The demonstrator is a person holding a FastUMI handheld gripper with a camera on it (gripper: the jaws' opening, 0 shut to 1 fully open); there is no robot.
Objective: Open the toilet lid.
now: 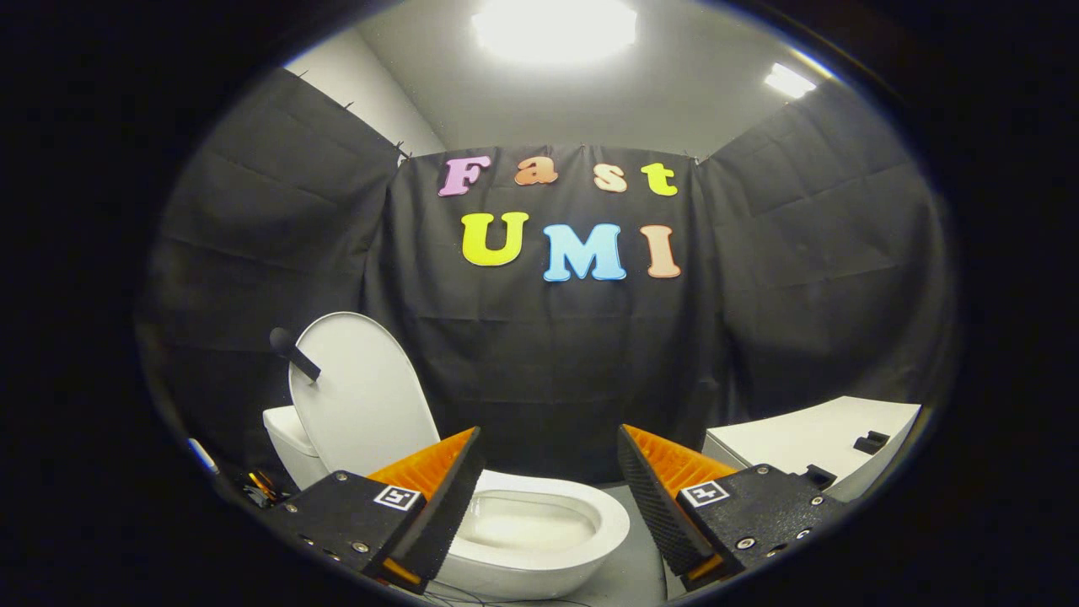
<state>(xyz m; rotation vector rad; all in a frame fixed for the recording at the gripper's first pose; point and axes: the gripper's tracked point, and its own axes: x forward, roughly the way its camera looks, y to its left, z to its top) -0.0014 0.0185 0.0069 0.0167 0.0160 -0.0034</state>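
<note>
Nearest to us, the gripper [550,459] has its two ridged fingers spread wide apart, released and grasping nothing. Just beyond and between them we see the white glazed ceramic toilet bowl [582,539], its basin exposed. Behind it, past the left finger, the white oval plastic toilet lid [358,392] stands raised against the white cistern [285,434], a short dark handle [295,352] projecting from its upper edge. Well apart, beyond the right finger, lies a white flat-topped counter [809,438], and farthest is the black cloth wall [548,371]. We judge the task essentially complete; the remaining risk is the lid tipping forward and dropping shut should a finger brush it or its lean prove too shallow.
</note>
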